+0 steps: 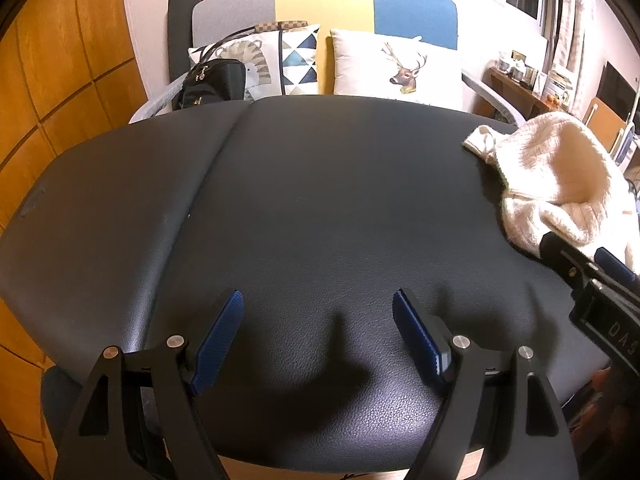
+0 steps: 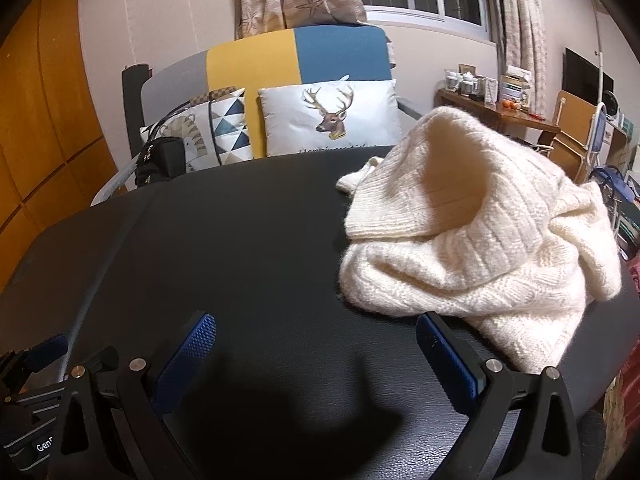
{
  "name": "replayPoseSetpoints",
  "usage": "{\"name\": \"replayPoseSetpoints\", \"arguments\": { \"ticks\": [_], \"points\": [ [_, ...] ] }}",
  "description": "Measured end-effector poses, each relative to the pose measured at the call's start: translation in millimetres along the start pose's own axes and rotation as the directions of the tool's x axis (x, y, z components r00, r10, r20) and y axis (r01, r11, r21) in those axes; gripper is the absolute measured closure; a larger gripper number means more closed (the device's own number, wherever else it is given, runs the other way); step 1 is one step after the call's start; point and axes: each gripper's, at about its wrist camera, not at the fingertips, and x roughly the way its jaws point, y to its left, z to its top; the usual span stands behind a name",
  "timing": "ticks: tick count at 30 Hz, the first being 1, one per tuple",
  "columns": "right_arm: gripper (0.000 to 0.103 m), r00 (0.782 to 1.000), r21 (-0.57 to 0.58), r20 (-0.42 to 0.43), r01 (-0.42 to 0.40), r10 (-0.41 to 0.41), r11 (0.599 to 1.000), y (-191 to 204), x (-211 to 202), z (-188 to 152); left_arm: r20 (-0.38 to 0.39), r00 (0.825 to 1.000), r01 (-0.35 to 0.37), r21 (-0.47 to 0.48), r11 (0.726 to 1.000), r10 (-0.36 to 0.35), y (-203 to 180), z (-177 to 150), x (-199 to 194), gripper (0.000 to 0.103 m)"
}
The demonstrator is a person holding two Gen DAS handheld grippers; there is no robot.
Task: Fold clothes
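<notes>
A cream knitted sweater (image 2: pixel 472 240) lies crumpled in a heap on the right part of the black padded table (image 2: pixel 240 240). It also shows in the left wrist view (image 1: pixel 560 184) at the far right. My right gripper (image 2: pixel 316 326) is open and empty, low over the table, its right fingertip just short of the sweater's near edge. My left gripper (image 1: pixel 318 304) is open and empty over bare table, well left of the sweater. The right gripper's body shows in the left wrist view (image 1: pixel 588 276) beside the sweater.
A sofa stands behind the table with a deer cushion (image 2: pixel 332 116), a triangle-pattern cushion (image 2: pixel 228 124) and a black bag (image 2: pixel 160 160). A wooden wall (image 1: pixel 60 60) is on the left. Shelves and clutter (image 2: pixel 580 128) are at the right.
</notes>
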Motion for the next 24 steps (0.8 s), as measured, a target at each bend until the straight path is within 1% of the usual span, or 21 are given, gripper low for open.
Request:
{"name": "replayPoseSetpoints", "arguments": {
  "ticks": [3, 10, 24],
  "points": [
    [0.0, 1.0, 0.005, 0.011, 0.013, -0.013, 1.0, -4, -2, 2, 0.001, 1.0, 0.003, 0.006, 1.0, -0.003, -3, 1, 0, 0.023],
    [0.0, 1.0, 0.005, 0.008, 0.018, -0.018, 1.0, -8, -1, 1, 0.007, 1.0, 0.009, 0.034, 0.999, -0.01, -10, 0, -1, 0.023],
    [0.0, 1.0, 0.005, 0.016, 0.026, -0.026, 1.0, -11, -1, 1, 0.016, 1.0, 0.013, 0.041, 0.999, -0.014, -13, 0, -3, 0.023]
  ]
}}
